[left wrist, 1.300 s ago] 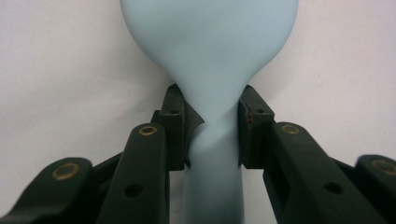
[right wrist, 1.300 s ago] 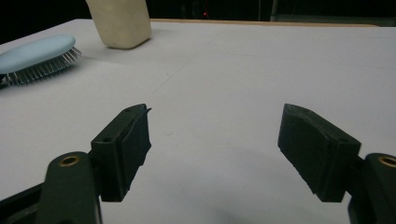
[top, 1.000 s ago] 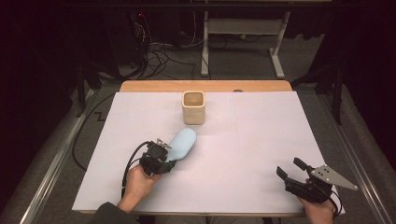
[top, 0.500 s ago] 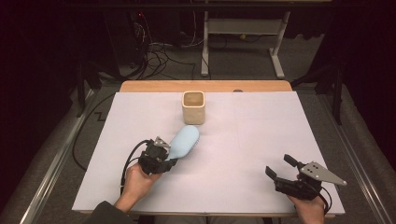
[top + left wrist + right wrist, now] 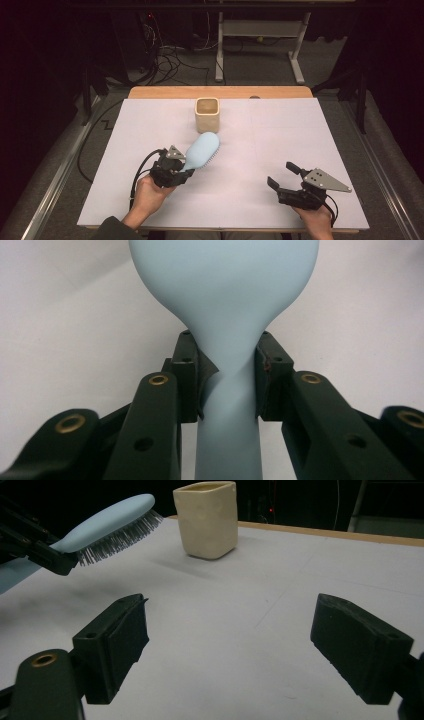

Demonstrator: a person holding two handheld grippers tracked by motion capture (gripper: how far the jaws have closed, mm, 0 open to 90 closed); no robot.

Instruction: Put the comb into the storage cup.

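Note:
A light blue hairbrush (image 5: 202, 150) is held above the white sheet, bristles facing right and down, head pointing toward the cup. My left gripper (image 5: 186, 167) is shut on the brush's narrow neck; in the left gripper view both pads squeeze the neck of the hairbrush (image 5: 225, 285) from either side. A cream square cup (image 5: 207, 114) stands upright at the back middle, a little beyond the brush head. Near the front right edge my right gripper (image 5: 281, 174) is open; its jaws have just been opening, with nothing between them. It looks toward the cup (image 5: 206, 519) and the brush (image 5: 107, 522).
A white sheet (image 5: 300, 135) covers the table, with a wooden strip (image 5: 165, 92) showing along the back edge. Cables and metal table legs lie on the dark floor beyond. A black cable (image 5: 142, 167) trails from the left gripper.
My right gripper has slid left along the front edge and its jaws have spread wider. The left gripper and the brush have stayed put.

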